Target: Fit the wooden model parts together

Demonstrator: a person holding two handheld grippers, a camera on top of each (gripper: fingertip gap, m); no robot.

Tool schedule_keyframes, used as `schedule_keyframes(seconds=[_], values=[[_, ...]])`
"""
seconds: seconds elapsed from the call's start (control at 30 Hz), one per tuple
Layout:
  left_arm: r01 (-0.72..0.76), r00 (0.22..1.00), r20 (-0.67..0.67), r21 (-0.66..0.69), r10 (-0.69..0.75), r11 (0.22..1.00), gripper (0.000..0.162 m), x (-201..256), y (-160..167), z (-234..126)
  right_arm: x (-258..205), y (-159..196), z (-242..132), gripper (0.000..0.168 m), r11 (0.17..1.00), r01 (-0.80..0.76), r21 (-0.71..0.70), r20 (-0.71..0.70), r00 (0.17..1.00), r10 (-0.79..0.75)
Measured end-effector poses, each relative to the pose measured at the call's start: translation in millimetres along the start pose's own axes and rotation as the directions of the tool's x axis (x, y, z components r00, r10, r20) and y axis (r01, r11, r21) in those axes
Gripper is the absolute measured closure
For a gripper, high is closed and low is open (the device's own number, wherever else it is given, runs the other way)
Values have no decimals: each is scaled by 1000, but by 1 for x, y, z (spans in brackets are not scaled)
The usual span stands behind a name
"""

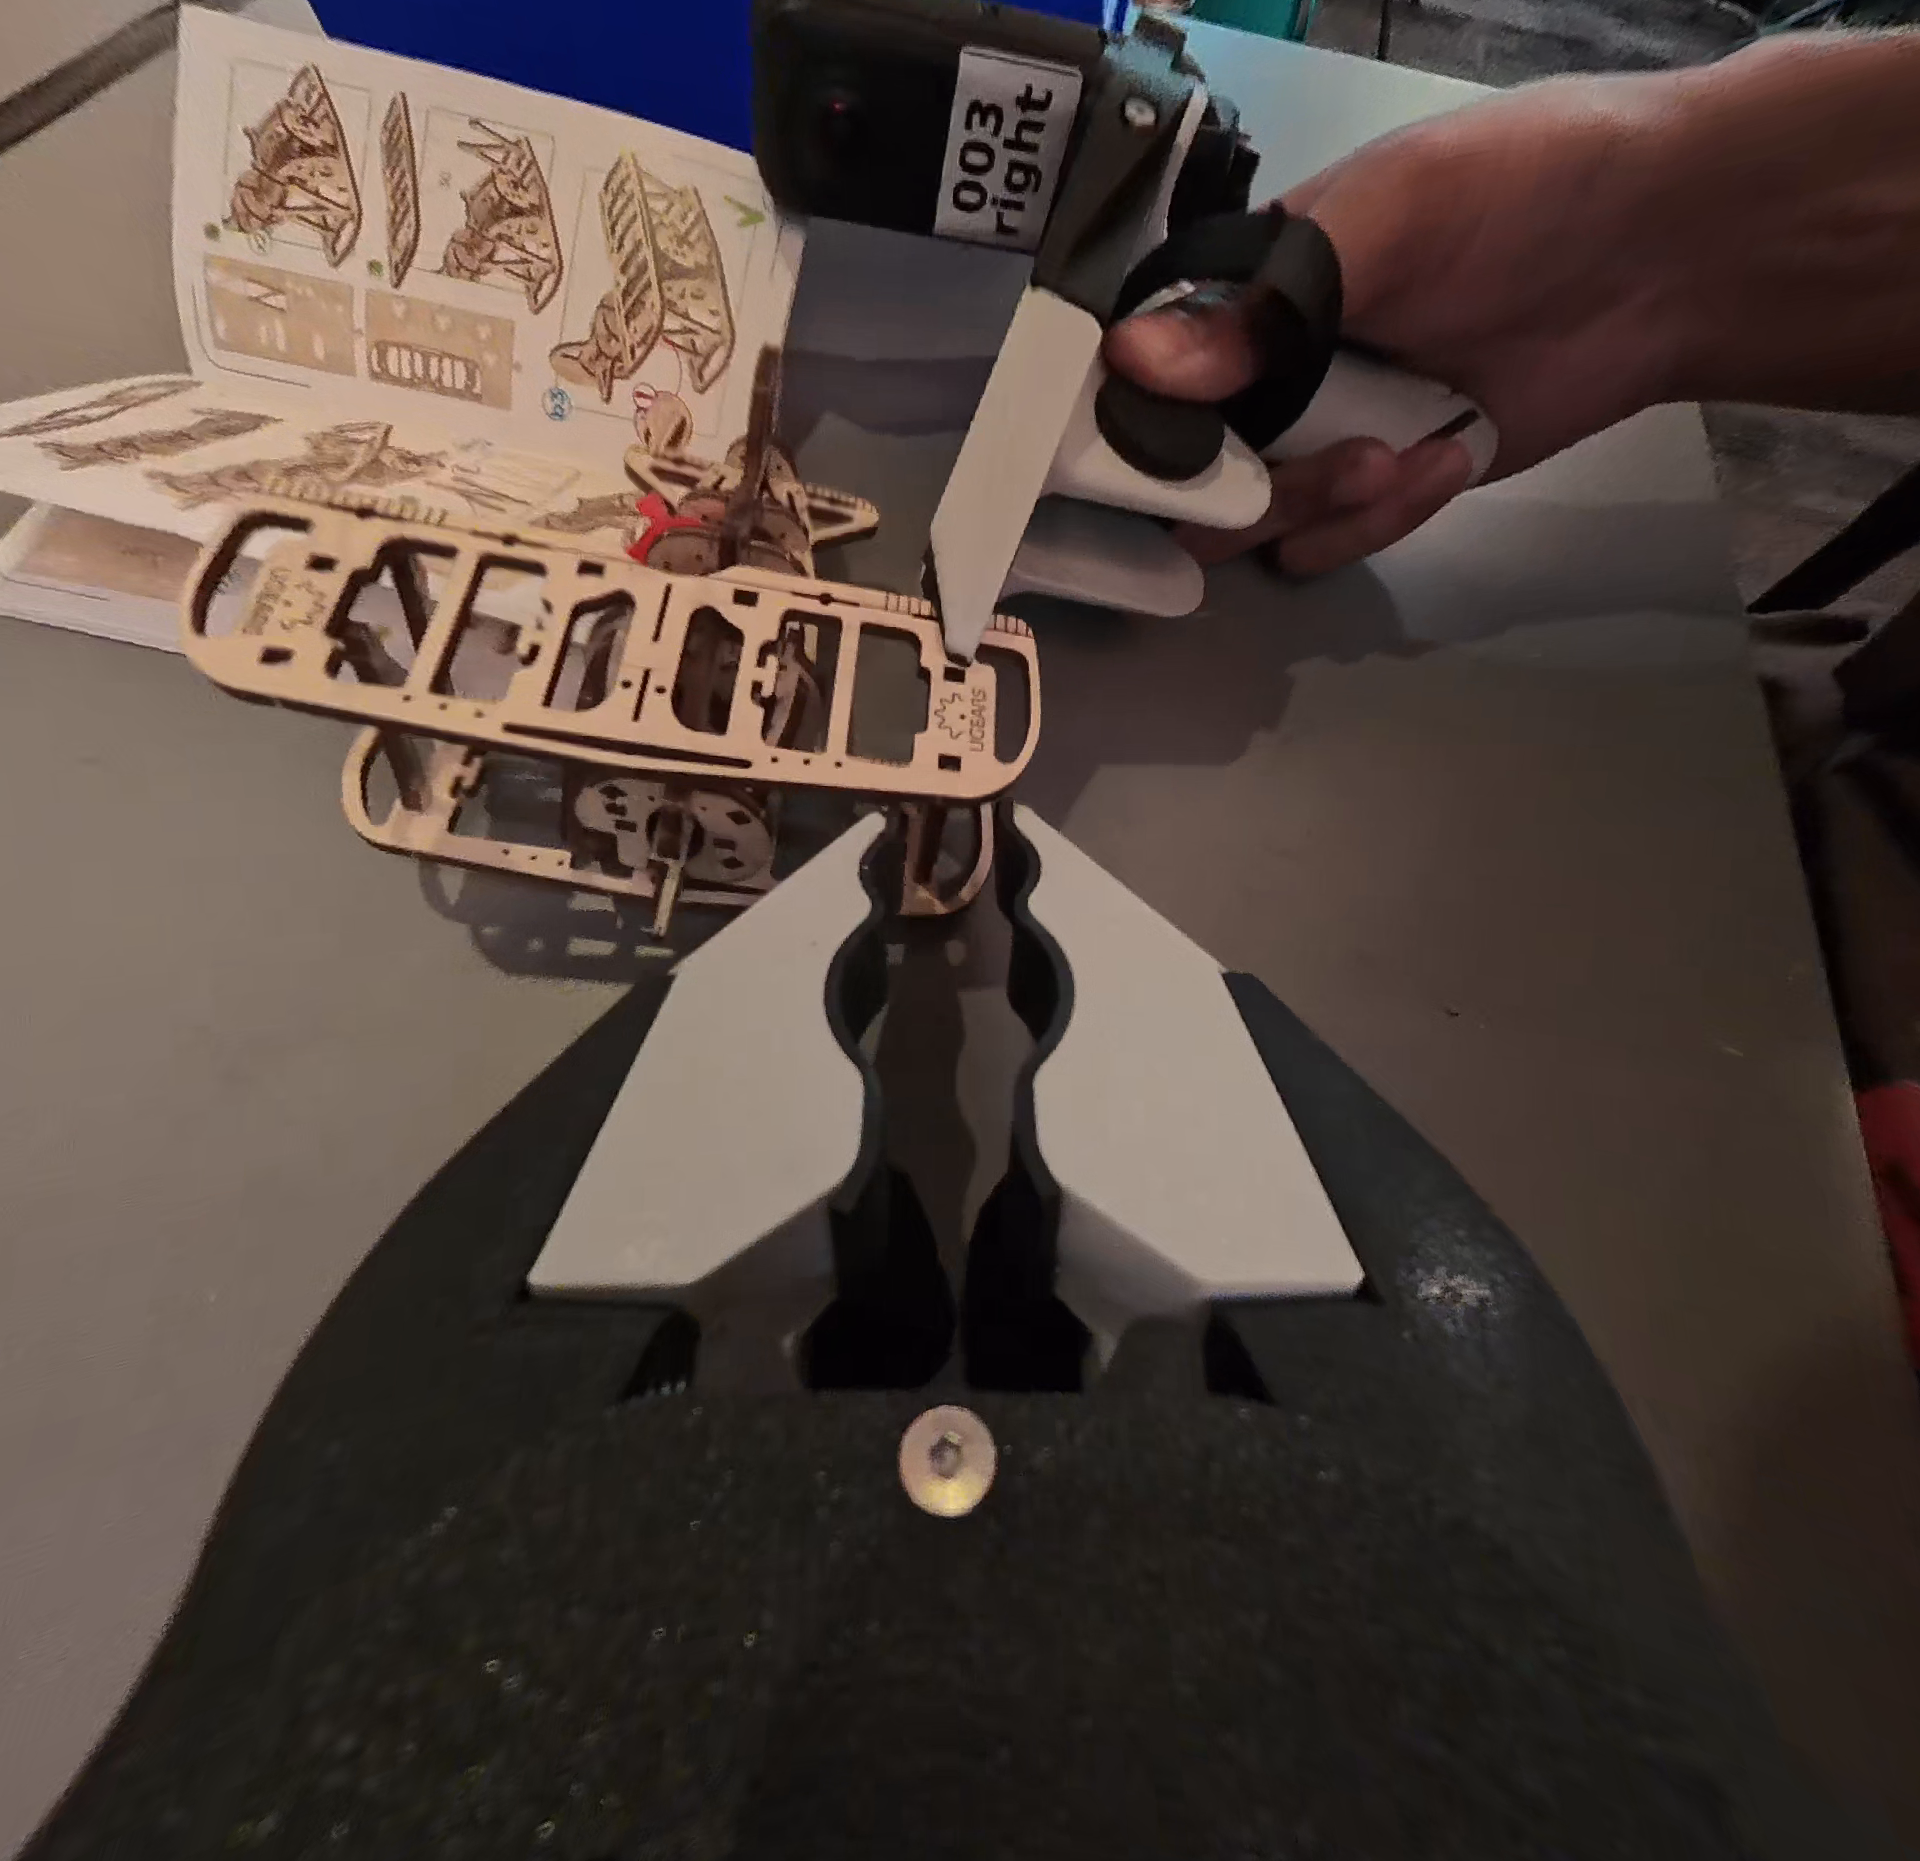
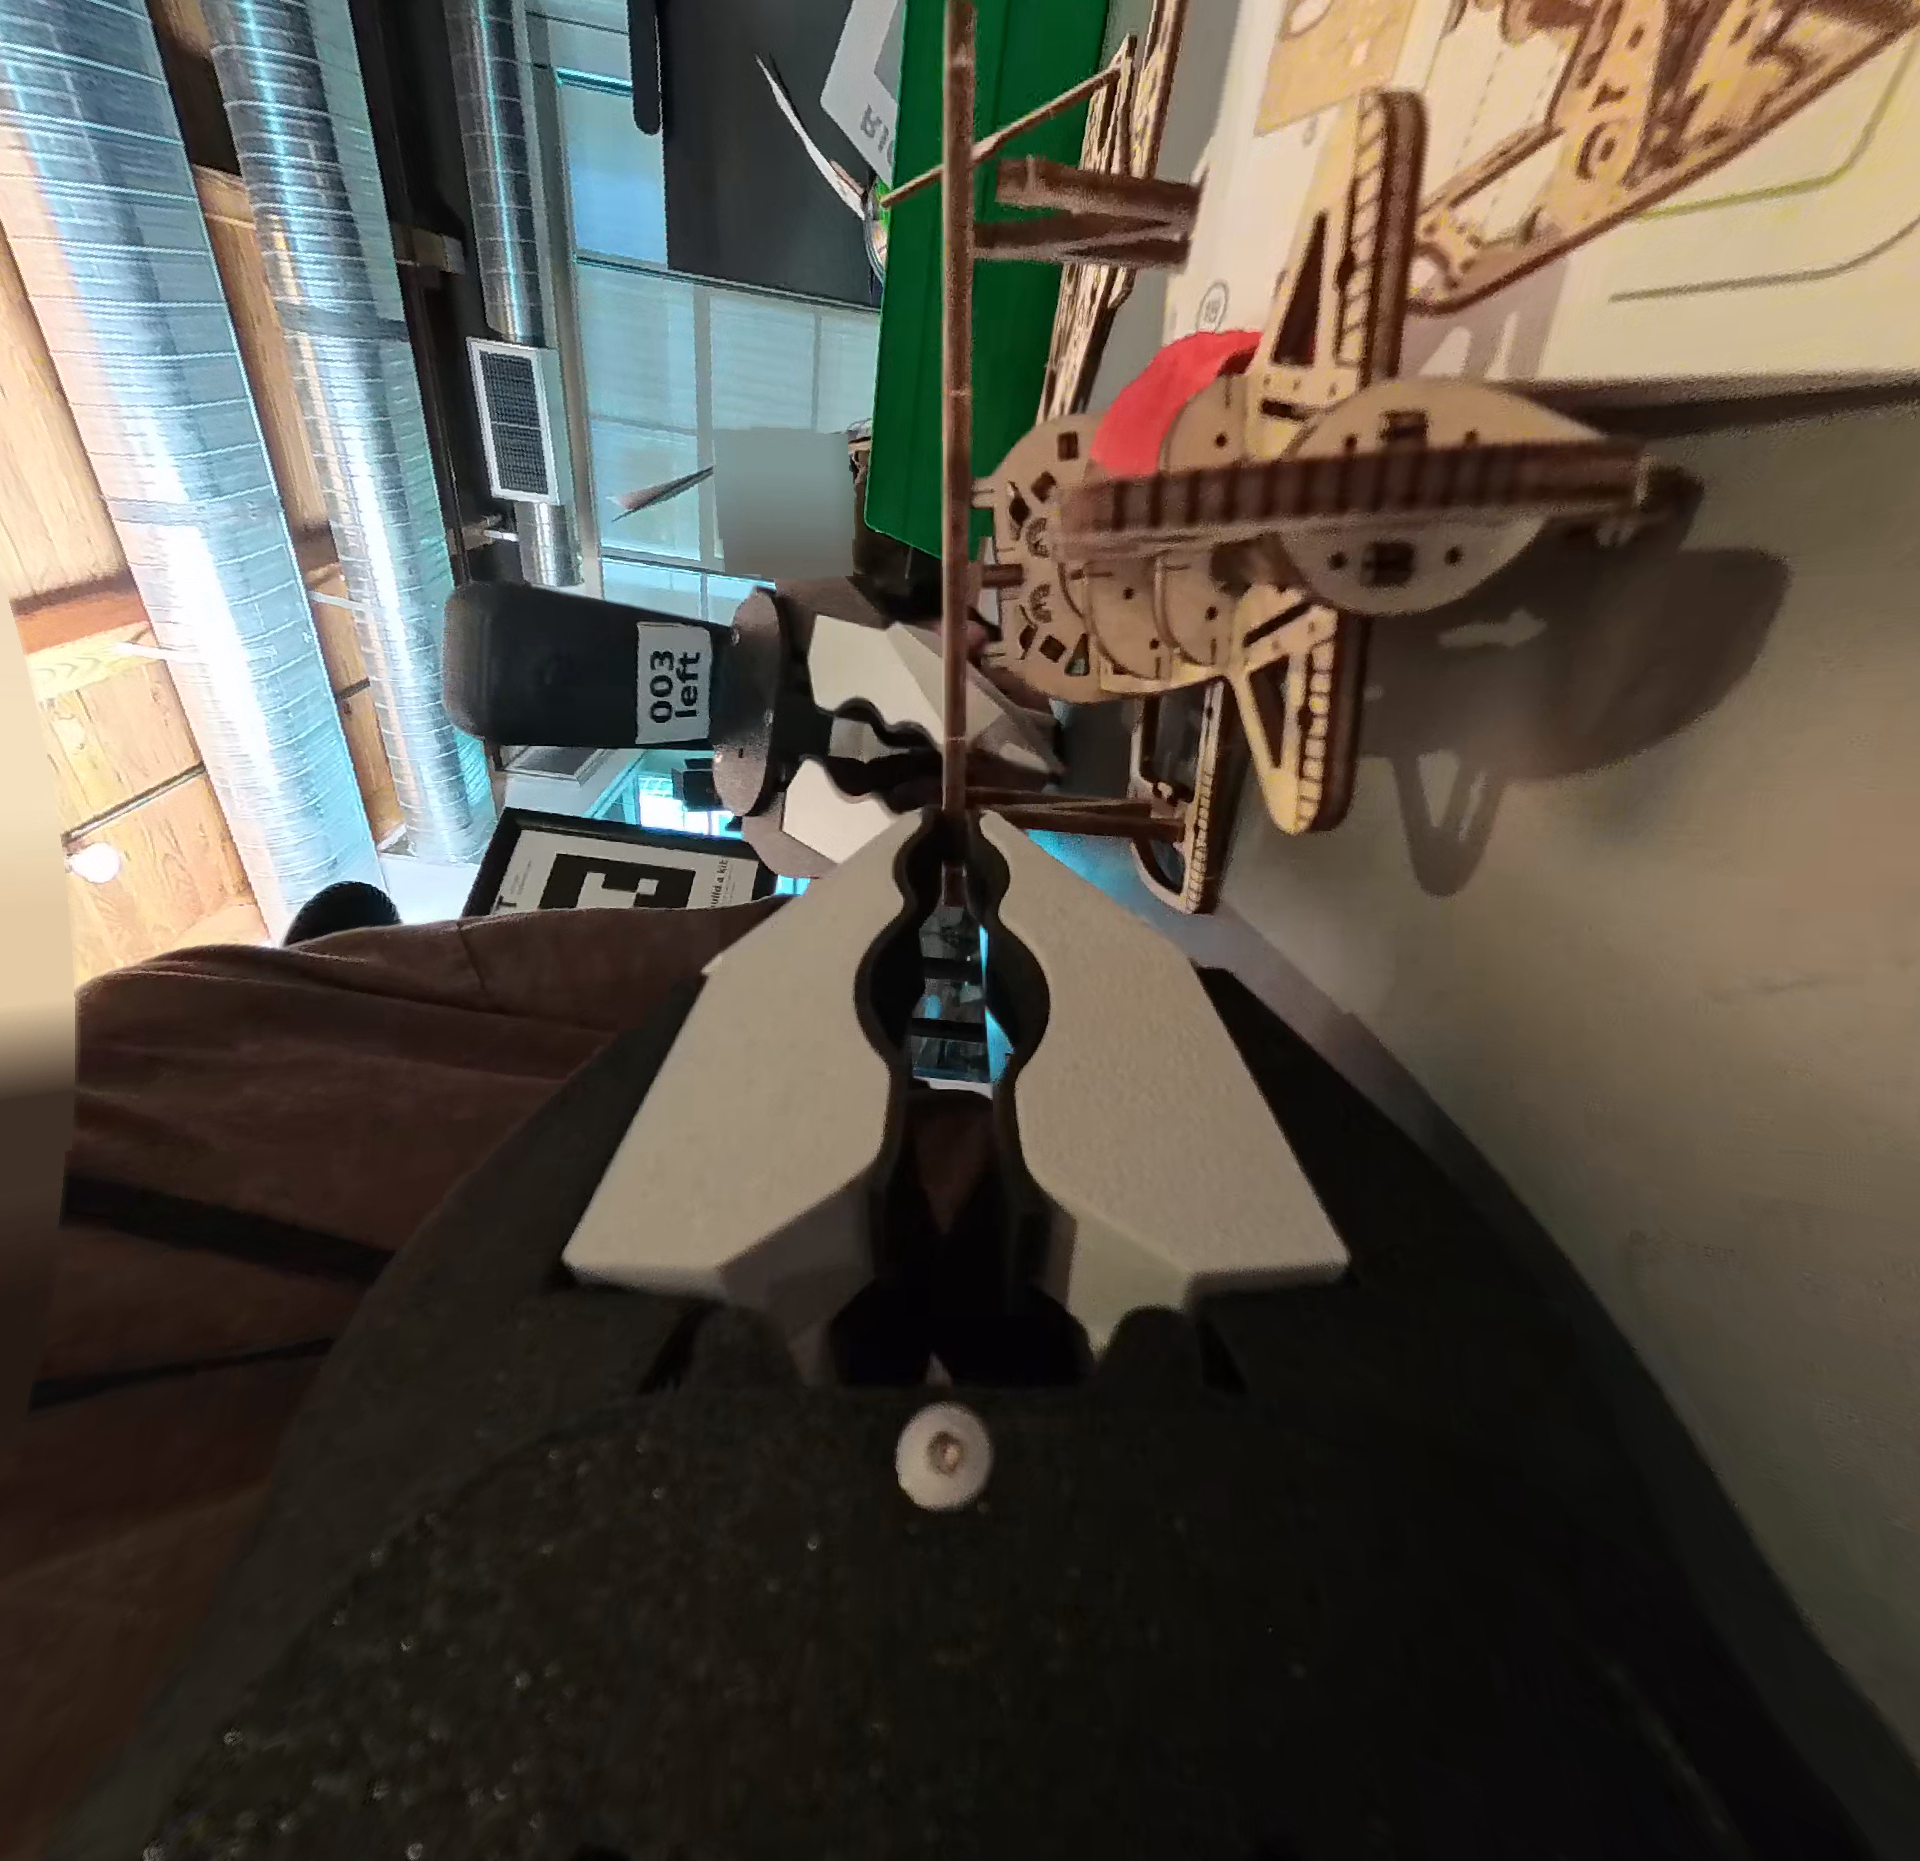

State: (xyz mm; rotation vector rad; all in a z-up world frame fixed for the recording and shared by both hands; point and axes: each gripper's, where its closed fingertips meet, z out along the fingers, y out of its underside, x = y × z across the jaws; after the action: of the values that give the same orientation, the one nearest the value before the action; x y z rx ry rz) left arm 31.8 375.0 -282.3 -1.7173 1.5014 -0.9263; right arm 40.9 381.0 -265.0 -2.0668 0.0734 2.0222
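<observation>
Right gripper (image 2: 951, 855) pinches top wing (image 1: 613, 668) at its right end; left gripper (image 1: 940, 866) clamps a strut (image 1: 935, 861) beneath. Wing sits tilted over the plane (image 1: 644, 824), mid-table. My call: level it, line up the struts, press straight down, no twisting.

The wing panel (image 1: 623, 658) is thin pale plywood with dark burnt edges along its cut-outs, matt and smooth. The model body (image 2: 1195, 564) under it is the same wood, with one red plastic-looking part (image 2: 1164, 388) at about 12 o'clock. The left gripper (image 1: 940, 855) has matt grey plastic fingers (image 1: 727, 1084) on a rough, grainy black base. The booklet (image 1: 436, 253) is printed paper. The table (image 1: 1403, 876) looks smooth, dull grey.
</observation>
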Motion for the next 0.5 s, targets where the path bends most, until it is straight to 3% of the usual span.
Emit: schedule_keyframes(seconds=[0.2,0.5], values=[[-2,999,32,-37,4,999,161,-4,5,4,0,0,0,166,1000,-4,2,-7,1000,4],[-4,1000,18,-46,4,999,161,-2,6,6,3,1,-3,165,999,-34,18,-82,996,36]])
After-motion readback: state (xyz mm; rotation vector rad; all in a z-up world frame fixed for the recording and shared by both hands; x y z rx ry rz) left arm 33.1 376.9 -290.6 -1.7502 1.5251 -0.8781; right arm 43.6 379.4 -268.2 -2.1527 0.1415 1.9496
